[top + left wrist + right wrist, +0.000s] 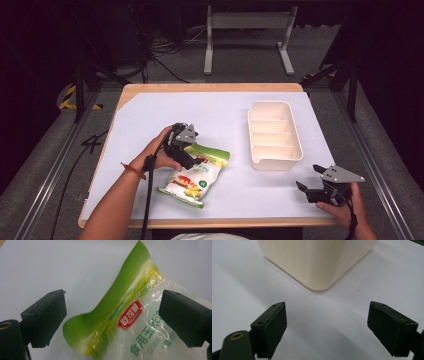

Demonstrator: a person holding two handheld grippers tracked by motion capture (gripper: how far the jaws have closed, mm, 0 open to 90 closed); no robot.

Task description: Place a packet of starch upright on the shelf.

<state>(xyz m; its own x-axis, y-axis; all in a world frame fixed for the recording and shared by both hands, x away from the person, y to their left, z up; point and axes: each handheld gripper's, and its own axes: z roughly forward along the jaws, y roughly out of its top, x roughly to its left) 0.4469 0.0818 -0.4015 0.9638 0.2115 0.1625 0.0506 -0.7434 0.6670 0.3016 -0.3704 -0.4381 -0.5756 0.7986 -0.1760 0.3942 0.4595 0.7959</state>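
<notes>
Both jaws (parted) astride pouch [130,322]

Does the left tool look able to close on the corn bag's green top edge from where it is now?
Probably yes. The left tool is open, one jaw on each side of the corn bag, and the green top edge lies between them with nothing in the way.

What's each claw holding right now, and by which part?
Nothing. Left claw is open, straddling the corn bag at its green top end. Right claw is open over bare table.
</notes>
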